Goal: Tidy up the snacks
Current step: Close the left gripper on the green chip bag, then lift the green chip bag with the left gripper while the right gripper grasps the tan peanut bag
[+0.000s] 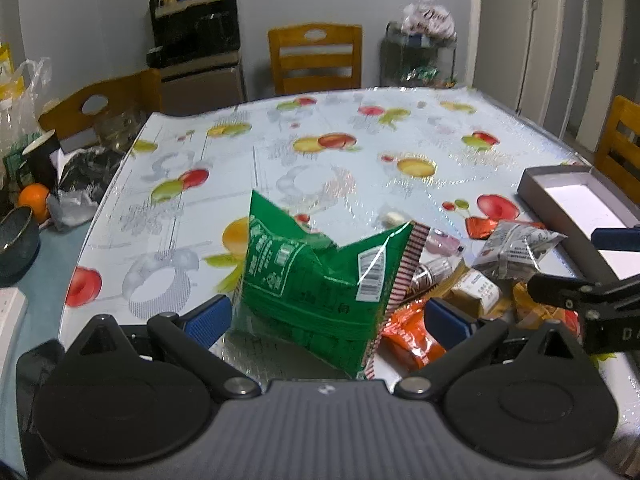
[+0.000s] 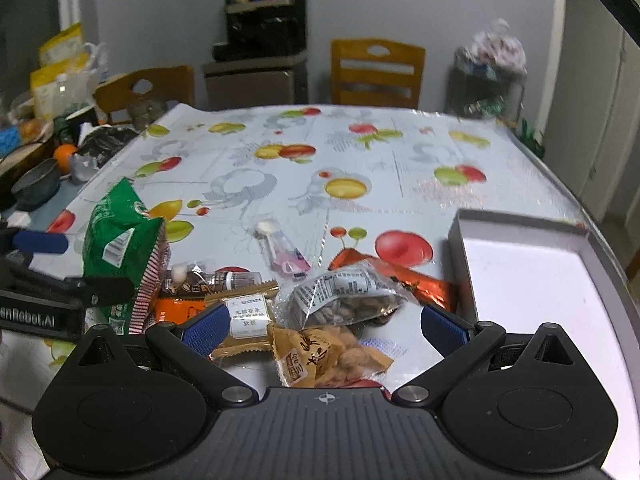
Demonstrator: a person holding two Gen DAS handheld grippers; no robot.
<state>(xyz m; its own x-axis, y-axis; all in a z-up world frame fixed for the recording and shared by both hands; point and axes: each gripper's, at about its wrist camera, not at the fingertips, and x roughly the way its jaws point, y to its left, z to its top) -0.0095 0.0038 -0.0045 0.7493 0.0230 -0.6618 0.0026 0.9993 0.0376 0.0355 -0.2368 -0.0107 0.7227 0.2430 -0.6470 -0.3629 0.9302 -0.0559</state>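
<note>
The grey box (image 2: 520, 280) holds nothing yet, so sorting looks barely begun. The left gripper (image 1: 326, 320) has jaws spread around the green bag (image 1: 316, 280). The right gripper (image 2: 326, 326) has jaws spread over the snack pile (image 2: 320, 320) on the worktop (image 2: 360, 152).

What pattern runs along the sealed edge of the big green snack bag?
Red-and-white stripes along the green snack bag edge, clearest in the left wrist view.
</note>
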